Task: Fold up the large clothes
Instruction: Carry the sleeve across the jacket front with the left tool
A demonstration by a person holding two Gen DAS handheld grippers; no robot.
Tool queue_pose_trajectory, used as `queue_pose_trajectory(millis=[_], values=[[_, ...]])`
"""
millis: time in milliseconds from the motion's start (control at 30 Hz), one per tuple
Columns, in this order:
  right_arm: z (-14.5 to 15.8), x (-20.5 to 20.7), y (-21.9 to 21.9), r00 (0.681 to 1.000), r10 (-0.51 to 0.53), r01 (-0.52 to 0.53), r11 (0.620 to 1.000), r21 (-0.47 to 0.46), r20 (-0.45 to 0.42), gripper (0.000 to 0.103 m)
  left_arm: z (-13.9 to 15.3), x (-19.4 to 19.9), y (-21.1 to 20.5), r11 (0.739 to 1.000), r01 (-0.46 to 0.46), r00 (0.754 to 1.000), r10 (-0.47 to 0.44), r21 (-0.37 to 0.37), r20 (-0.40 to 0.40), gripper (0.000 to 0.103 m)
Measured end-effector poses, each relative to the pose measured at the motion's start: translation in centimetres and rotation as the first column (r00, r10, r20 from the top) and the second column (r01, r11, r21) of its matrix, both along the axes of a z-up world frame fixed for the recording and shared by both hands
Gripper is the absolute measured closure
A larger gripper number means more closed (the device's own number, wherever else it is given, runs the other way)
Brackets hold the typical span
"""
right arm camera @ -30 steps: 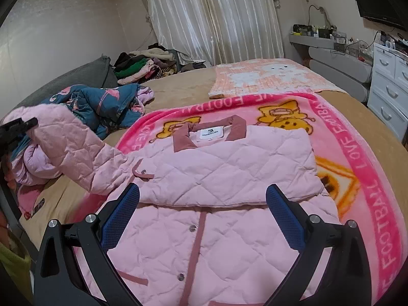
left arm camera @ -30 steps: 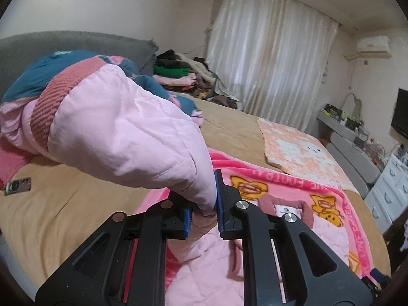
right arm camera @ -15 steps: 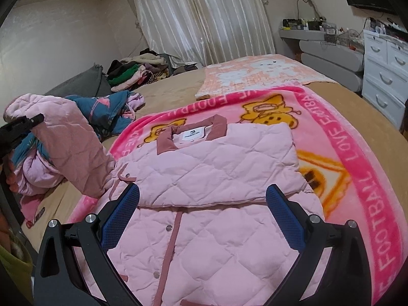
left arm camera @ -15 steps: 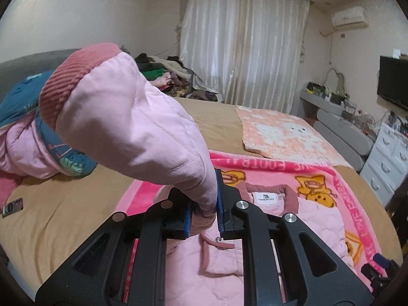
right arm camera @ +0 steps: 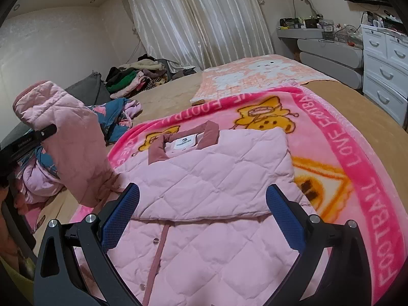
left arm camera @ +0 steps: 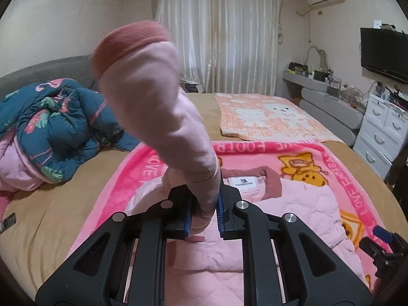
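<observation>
The left gripper [left arm camera: 204, 218] is clamped on the sleeve [left arm camera: 163, 117] of the pink quilted jacket [right arm camera: 216, 183], holding it raised so the darker ribbed cuff [left arm camera: 130, 43] points up. The jacket's body lies flat on a pink cartoon blanket [right arm camera: 339, 137] spread over the bed [right arm camera: 369, 107] (its far sleeve already folded across the chest, collar toward the curtains). The right gripper [right arm camera: 201, 218] hovers over the jacket's lower front, jaws spread wide and empty. A crumpled blue floral garment [left arm camera: 53, 125] sits beside the blanket.
</observation>
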State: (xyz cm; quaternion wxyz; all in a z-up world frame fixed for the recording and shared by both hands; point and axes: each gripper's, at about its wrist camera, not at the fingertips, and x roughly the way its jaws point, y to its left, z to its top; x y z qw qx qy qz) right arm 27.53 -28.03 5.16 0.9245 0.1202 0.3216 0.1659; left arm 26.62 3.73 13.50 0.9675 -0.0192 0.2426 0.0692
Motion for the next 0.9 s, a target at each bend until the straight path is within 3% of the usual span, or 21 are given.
queue_pose_trajectory(millis=[200,567,900], values=[[-0.5,0.7,-1.2,0.999,-0.035,0.035,0.999,0.000,0.009,0.004,-1.9,1.4,-2.6,0.999,0.050,0.998,-0.050,0.022,-0.036,0.095],[-3.0,1.5,-4.6,0.990,-0.130,0.133,0.990,0.038,-0.061,0.004,-7.9,4.0,-7.8,0.988,0.145,0.979,-0.137,0.043,-0.151,0.095],[-4.4,2.1,-7.2,0.971,-0.208,0.218,0.972,0.082,-0.116,0.004,-12.7,4.4,-12.8,0.962,0.217,0.955,-0.175,0.165,-0.238,0.091]])
